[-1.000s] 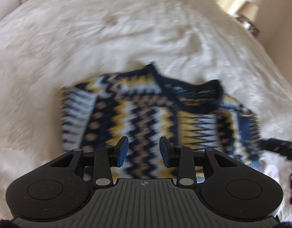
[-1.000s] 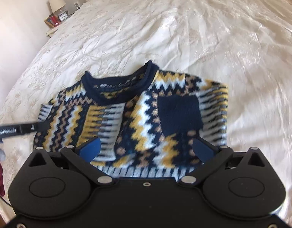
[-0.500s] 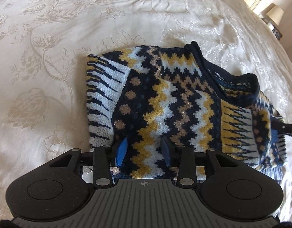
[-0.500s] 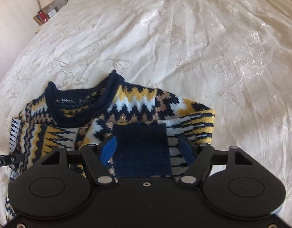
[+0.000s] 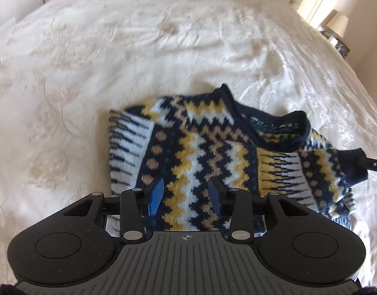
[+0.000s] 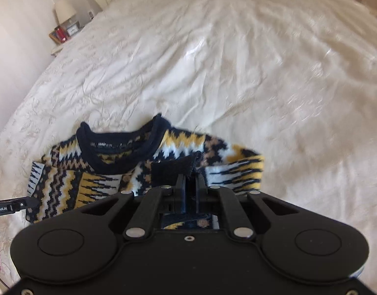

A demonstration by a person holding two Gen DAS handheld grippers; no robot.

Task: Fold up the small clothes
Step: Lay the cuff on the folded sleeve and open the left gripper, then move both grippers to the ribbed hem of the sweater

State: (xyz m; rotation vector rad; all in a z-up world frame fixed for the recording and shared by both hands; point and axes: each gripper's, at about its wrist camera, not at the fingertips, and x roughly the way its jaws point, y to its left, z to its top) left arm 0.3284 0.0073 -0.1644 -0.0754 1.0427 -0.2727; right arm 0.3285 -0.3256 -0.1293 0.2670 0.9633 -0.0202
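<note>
A small knitted sweater (image 5: 200, 152) with navy, yellow and white zigzags lies on the bed, sleeves folded in; it also shows in the right wrist view (image 6: 95, 172). My left gripper (image 5: 187, 196) is open, its blue-padded fingers spread over the sweater's near hem with knit between them. My right gripper (image 6: 190, 184) is shut on the sweater at its navy cuff (image 6: 173, 169) and bunches it. That cuff and the right gripper's tip (image 5: 370, 163) show at the right edge of the left wrist view. The left gripper's tip (image 6: 14, 205) shows at the left edge of the right wrist view.
The white embroidered bedspread (image 5: 114, 61) stretches all around the sweater (image 6: 262, 73). A bedside table with a lamp (image 6: 64, 9) and framed items stands by the wall. Another lamp (image 5: 338, 22) is at the far right beside the tufted headboard.
My right gripper has closed on the navy cuff. Both grippers have drawn back and tilted up from the sweater. The left gripper stays open.
</note>
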